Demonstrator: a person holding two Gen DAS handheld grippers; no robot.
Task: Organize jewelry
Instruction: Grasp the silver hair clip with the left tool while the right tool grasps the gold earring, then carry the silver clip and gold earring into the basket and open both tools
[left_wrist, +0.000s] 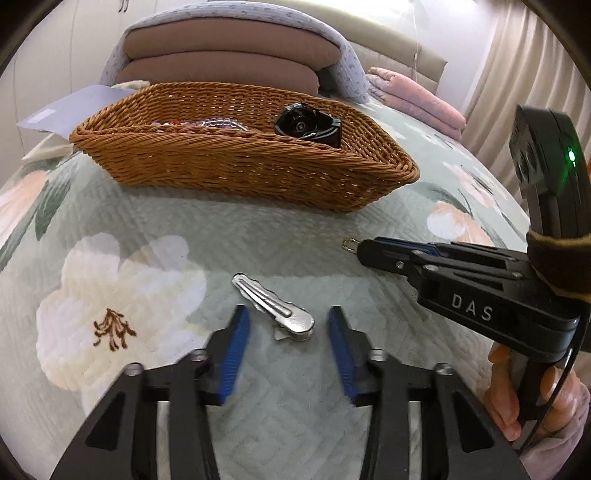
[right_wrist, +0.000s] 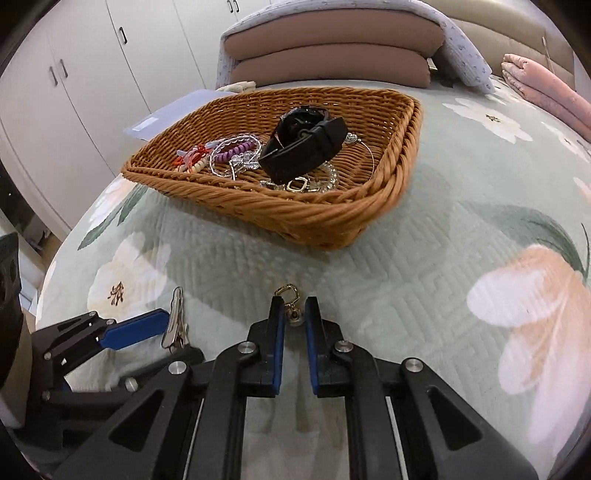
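Jewelry sits in a brown woven basket (right_wrist: 384, 206) on a bed with a pale green flower blanket (left_wrist: 258, 236). Inside the basket a black watch (right_wrist: 303, 144) lies on top of the pile, with a purple bead bracelet (right_wrist: 236, 149), a clear bead bracelet (right_wrist: 221, 162) and a red and white string piece (right_wrist: 190, 158) to its left. A thin silver bangle (right_wrist: 364, 147) lies to the right of the watch, and a small gold clasp (right_wrist: 299, 184) shows at the near side of the pile. On the blanket, near the cameras, two things lie outside the basket. A silver hair clip (left_wrist: 275, 306) lies flat between the two blue pads of the left claw (left_wrist: 288, 321). The left claw is spread wide and the pads do not touch the clip. To the right, the right claw (right_wrist: 294, 314) has its pads close on both sides of a small gold charm (right_wrist: 291, 299). Its gold loop sticks out past the tips. A thin gap shows on each side, so I cannot tell if the right claw is squeezing the charm or just around it. Far behind the basket are brown pillows (left_wrist: 229, 62) under a gray cover, and a pink folded blanket (left_wrist: 417, 96) lies far to the right. White closet doors (right_wrist: 92, 74) stand on the far left.
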